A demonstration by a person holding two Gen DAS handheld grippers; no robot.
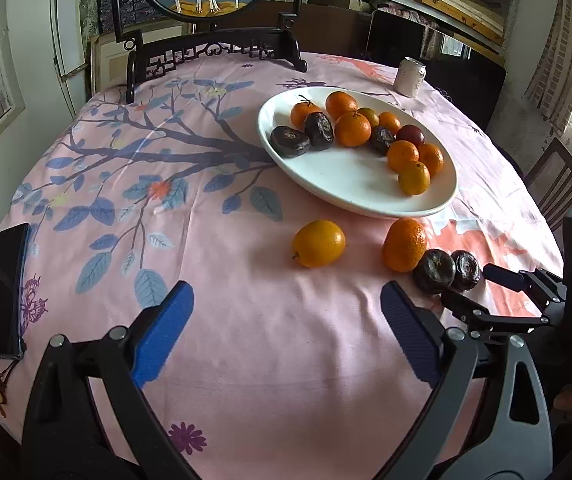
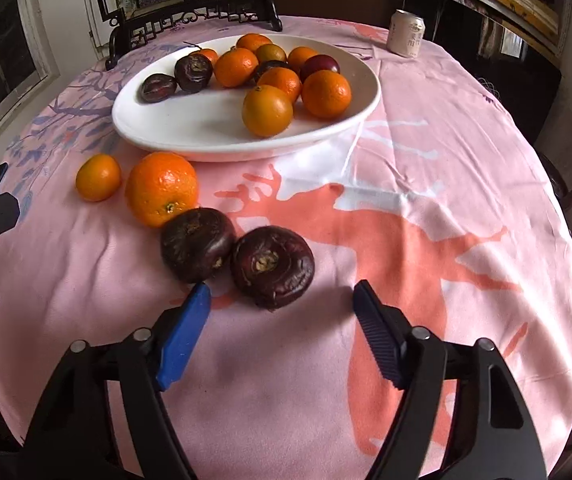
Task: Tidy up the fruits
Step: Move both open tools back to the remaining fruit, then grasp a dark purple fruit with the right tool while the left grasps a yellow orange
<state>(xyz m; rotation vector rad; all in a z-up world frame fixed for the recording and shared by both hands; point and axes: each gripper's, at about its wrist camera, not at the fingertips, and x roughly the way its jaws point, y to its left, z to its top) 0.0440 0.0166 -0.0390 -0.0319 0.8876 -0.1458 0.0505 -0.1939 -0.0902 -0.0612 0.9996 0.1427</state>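
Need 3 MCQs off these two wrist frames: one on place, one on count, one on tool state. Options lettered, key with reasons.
1. Where does the drink can stand?
A. on the plate
B. on the tablecloth beyond the plate
C. beside the phone

2. How many fruits lie on the tablecloth, off the white plate?
A. two
B. four
C. six

3. What state is the right tool in?
A. open, holding nothing
B. shut on an orange
C. shut on a dark fruit

Key: B, the can stands past the plate's far rim; B, two orange fruits and two dark ones lie on the cloth; A, its jaws stand apart and hold nothing.
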